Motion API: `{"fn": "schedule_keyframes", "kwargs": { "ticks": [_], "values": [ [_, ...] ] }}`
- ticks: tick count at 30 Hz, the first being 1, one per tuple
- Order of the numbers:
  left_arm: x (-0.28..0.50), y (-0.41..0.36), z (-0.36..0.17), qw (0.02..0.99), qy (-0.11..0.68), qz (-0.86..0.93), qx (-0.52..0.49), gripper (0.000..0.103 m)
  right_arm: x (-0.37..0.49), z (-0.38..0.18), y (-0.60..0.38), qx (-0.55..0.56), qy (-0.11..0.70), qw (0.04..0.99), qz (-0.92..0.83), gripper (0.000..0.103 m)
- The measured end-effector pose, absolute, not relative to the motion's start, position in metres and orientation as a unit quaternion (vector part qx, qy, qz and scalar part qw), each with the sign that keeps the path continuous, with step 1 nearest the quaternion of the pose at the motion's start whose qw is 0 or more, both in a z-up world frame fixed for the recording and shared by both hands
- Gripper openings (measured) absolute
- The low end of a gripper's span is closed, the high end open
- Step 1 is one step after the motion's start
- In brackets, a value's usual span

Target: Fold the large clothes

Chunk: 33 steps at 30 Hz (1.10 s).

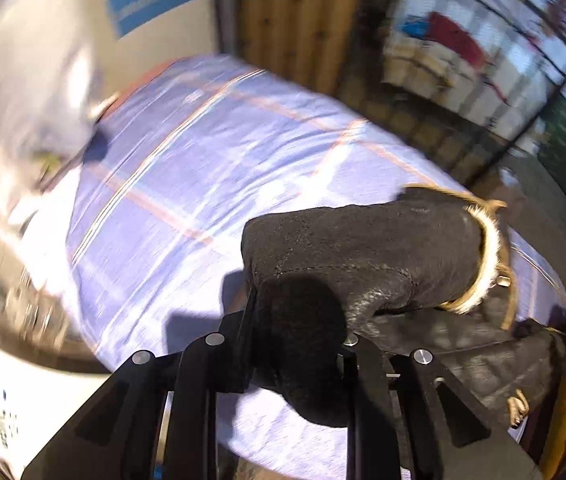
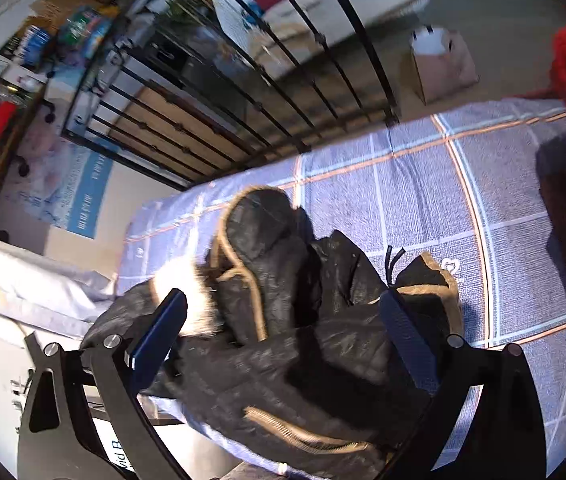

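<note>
I have a black padded jacket (image 2: 283, 360) lying bunched near the edge of the bed (image 2: 483, 200), on the lilac checked bedspread. My left tool (image 1: 299, 344) is clamped on a thick roll of its dark fabric, probably a sleeve or a side panel, and I judge I hold it raised so that part can be carried across the body to make a fold. My right tool (image 2: 283, 332) stands with its fingers wide apart, one on each side of the heap, gripping nothing; it looks placed to take the next hold or to press the pile flat.

The left wrist view shows the pinch itself and the white fur trim (image 1: 487, 264) along the hood, though motion blurs the surroundings. The right wrist view shows what that one hides: the hood (image 2: 259, 236) with its tan binding, a tan zip (image 2: 307, 434) low on the front, a black drawcord (image 2: 393, 260), and the black metal bedstead (image 2: 243, 112) beyond.
</note>
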State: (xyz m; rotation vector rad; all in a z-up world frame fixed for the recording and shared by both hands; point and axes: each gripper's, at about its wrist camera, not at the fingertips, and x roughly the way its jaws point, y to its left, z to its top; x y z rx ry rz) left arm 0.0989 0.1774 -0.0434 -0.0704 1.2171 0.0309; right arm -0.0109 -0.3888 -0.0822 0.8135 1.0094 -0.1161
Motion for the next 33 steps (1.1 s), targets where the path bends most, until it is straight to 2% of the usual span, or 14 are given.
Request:
{"fn": "schedule_keyframes", "kwargs": {
  "ticks": [6, 10, 12, 13, 14, 15, 17, 20, 23, 28, 33],
  "values": [
    [0.072, 0.269, -0.071, 0.785, 0.6, 0.113, -0.107, 0.02, 0.084, -0.165, -0.38, 0.269, 0.606, 0.74, -0.114, 0.096],
    [0.06, 0.265, -0.082, 0.779, 0.609, 0.129, -0.081, 0.02, 0.127, -0.24, -0.358, 0.206, 0.705, 0.673, -0.09, 0.096],
    [0.064, 0.267, -0.087, 0.78, 0.607, 0.129, -0.077, 0.02, 0.131, -0.267, -0.343, 0.196, 0.729, 0.652, -0.067, 0.096],
    [0.066, 0.267, -0.087, 0.781, 0.605, 0.13, -0.077, 0.02, 0.131, -0.275, -0.338, 0.191, 0.729, 0.654, -0.059, 0.087],
    [0.066, 0.266, -0.084, 0.784, 0.603, 0.129, -0.073, 0.02, 0.13, -0.278, -0.333, 0.188, 0.725, 0.66, -0.054, 0.062],
    [0.069, 0.266, -0.083, 0.786, 0.6, 0.128, -0.07, 0.02, 0.126, -0.278, -0.33, 0.195, 0.717, 0.668, -0.046, 0.051],
    [0.082, 0.264, -0.077, 0.794, 0.593, 0.121, -0.066, 0.02, 0.114, -0.268, -0.331, 0.207, 0.692, 0.69, -0.046, 0.034],
    [0.106, 0.254, -0.057, 0.813, 0.572, 0.098, -0.053, 0.02, 0.087, -0.238, -0.353, 0.249, 0.652, 0.715, -0.043, 0.019],
    [0.134, 0.234, -0.028, 0.837, 0.543, 0.067, -0.023, 0.02, 0.049, -0.195, -0.391, 0.307, 0.602, 0.735, -0.06, 0.018],
    [0.178, 0.202, 0.018, 0.864, 0.503, 0.019, -0.004, 0.02, 0.002, -0.116, -0.408, 0.271, 0.541, 0.792, -0.084, 0.016],
    [0.204, 0.194, 0.078, 0.898, 0.439, -0.006, -0.022, 0.02, -0.054, -0.029, -0.44, 0.332, 0.44, 0.826, -0.113, 0.016]
  ]
}}
